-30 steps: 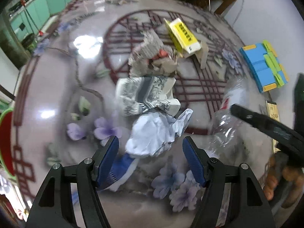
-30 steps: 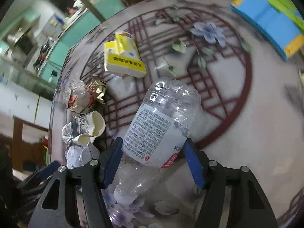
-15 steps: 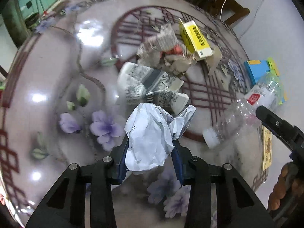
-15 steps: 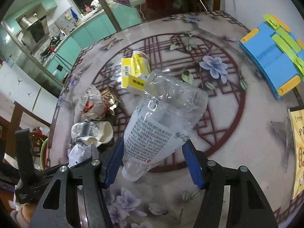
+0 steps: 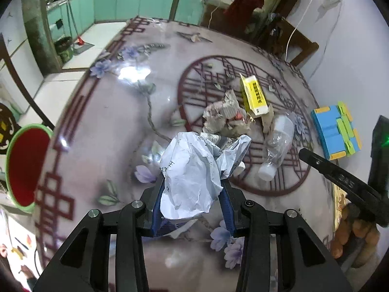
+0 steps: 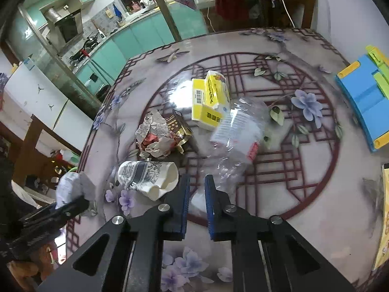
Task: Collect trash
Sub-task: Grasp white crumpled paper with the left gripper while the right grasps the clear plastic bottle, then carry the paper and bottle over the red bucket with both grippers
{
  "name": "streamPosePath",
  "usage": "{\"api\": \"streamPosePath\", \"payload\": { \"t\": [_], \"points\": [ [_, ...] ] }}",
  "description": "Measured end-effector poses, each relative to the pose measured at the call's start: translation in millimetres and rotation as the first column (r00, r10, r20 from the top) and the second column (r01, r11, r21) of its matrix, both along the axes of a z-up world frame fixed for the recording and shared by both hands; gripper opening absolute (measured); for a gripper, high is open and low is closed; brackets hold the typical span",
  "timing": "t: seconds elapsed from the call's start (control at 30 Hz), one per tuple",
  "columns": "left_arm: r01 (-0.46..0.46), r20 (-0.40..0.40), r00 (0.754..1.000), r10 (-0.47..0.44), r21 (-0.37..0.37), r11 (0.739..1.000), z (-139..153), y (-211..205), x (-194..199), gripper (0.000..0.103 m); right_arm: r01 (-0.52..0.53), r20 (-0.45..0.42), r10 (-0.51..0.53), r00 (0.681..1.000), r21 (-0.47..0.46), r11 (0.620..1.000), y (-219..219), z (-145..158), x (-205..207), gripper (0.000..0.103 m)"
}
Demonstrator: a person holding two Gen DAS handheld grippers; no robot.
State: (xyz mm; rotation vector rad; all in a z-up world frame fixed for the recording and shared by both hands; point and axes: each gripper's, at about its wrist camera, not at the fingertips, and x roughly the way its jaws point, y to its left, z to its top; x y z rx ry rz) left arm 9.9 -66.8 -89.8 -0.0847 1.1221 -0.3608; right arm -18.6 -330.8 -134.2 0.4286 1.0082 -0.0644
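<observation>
Crumpled white paper sits pinched in the left claw above the glossy flowered counter. The right claw, its jaws just narrowed to a slim gap, holds nothing; beyond it lies the clear crushed bottle. Only the right view shows the dented paper cup.

Indoor light is moderate and cool. The glossy bench throws back a white glare patch from an overhead lamp in the left wrist view, and a weaker sheen near the yellow box in the right. Strong fisheye bending darkens every corner. The plastic bottle is smeared by motion blur; the claws look sharp.
</observation>
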Motion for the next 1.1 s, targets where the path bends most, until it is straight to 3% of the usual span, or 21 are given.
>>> {"api": "streamPosePath", "payload": {
  "t": [0.03, 0.1, 0.13, 0.17, 0.3, 0.37, 0.43, 0.5, 0.57, 0.9, 1.1],
  "points": [
    [-0.003, 0.006, 1.0, 0.003, -0.001, 1.0, 1, 1, 0, 0.039, 0.029, -0.003, -0.029, 1.0, -0.011, 1.0, -3, -3, 3, 0.013],
    [-0.009, 0.012, 1.0, 0.009, -0.003, 1.0, 1, 1, 4, 0.039, 0.092, -0.018, -0.092, 0.996, -0.026, 0.995, -9, -9, 9, 0.033],
    [-0.012, 0.011, 1.0, 0.012, -0.006, 1.0, 0, 2, 5, 0.039, 0.132, -0.016, -0.132, 0.991, -0.027, 0.991, -13, -12, 13, 0.056],
    [-0.013, 0.009, 1.0, 0.013, -0.008, 1.0, 0, 4, 4, 0.039, 0.169, -0.009, -0.17, 0.985, -0.03, 0.985, -18, -14, 16, 0.067],
    [-0.017, 0.016, 1.0, 0.017, -0.005, 1.0, 3, 9, 2, 0.039, 0.264, -0.059, -0.27, 0.961, -0.102, 0.959, -28, -29, 34, 0.068],
    [-0.019, 0.015, 1.0, 0.019, -0.005, 1.0, 4, 12, 1, 0.039, 0.251, -0.149, -0.266, 0.952, -0.116, 0.961, -32, -50, 50, 0.068],
    [-0.023, 0.018, 1.0, 0.023, -0.005, 1.0, 5, 15, -1, 0.039, 0.239, -0.19, -0.246, 0.95, -0.06, 0.969, -37, -65, 55, 0.068],
    [-0.027, 0.03, 0.999, 0.027, 0.002, 1.0, 8, 19, -4, 0.039, 0.244, -0.181, -0.234, 0.955, 0.034, 0.969, -42, -71, 51, 0.057],
    [-0.036, 0.041, 0.999, 0.036, 0.009, 0.999, 11, 24, -5, 0.039, 0.234, -0.157, -0.225, 0.962, 0.038, 0.972, -42, -66, 46, 0.051],
    [-0.049, 0.037, 0.998, 0.049, -0.001, 0.999, 8, 43, -3, 0.039, 0.126, 0.004, -0.126, 0.992, -0.021, 0.992, -2, 1, 19, 0.05],
    [-0.017, 0.036, 0.999, 0.018, -0.022, 1.0, 5, 53, 2, 0.039, 0.08, 0.05, -0.078, 0.996, -0.055, 0.995, 36, 30, 10, 0.05]
  ]
}}
